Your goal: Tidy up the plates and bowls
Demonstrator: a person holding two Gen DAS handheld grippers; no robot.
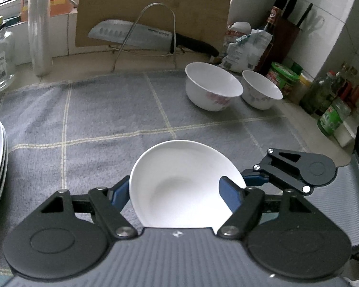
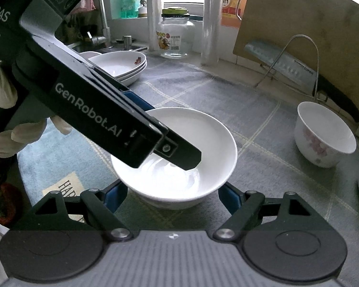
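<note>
Bowl [image 1: 179, 181] sits between your left hand-held gripper's [image 1: 179, 192] pads, seemingly gripped at the rim, while your right hand-held gripper [image 2: 172, 197] gapes beside it.

white bowl [image 2: 179, 143] upright on grey mat | two flowered bowls [image 1: 213, 86] beyond

Both wrist cameras look steeply down, close over the same white bowl [image 1: 184, 184].

White bowl [image 1: 179, 186]; grey cream-checked cloth [image 1: 95, 119]
</note>
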